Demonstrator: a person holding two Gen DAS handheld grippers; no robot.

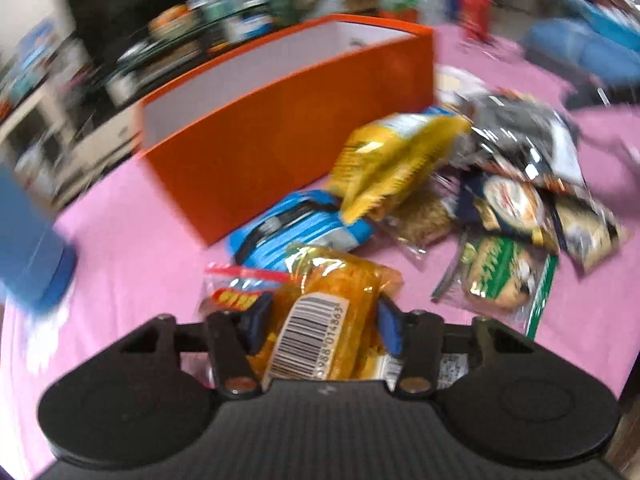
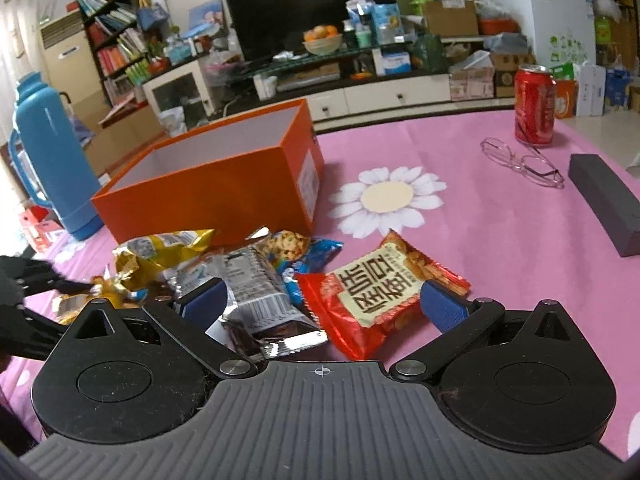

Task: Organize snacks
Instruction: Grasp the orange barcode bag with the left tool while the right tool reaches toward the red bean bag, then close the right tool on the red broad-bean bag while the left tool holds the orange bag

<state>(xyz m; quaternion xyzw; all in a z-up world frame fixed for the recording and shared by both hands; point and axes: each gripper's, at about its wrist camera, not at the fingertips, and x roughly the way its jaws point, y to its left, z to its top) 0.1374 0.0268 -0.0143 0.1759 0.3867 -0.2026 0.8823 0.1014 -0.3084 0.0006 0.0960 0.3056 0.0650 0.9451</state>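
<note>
My left gripper point(image 1: 322, 316) is shut on an orange-yellow snack packet point(image 1: 332, 320) with a barcode label, held above the pink tablecloth. An open orange box point(image 1: 280, 136) stands ahead and left of it. A pile of snack bags lies to its right: a yellow bag point(image 1: 392, 160), a blue bag point(image 1: 296, 228), a green packet point(image 1: 500, 276). My right gripper point(image 2: 320, 304) is open over the pile, its fingers either side of a silver packet point(image 2: 256, 284) and a red packet point(image 2: 380, 284). The orange box point(image 2: 224, 188) also shows in the right wrist view, empty as far as I can see.
A blue thermos point(image 2: 48, 152) stands left of the box. A red can point(image 2: 535, 105), glasses point(image 2: 520, 160) and a dark grey long box point(image 2: 608, 204) lie on the right of the pink table point(image 2: 460, 240). A TV stand with clutter is behind the table.
</note>
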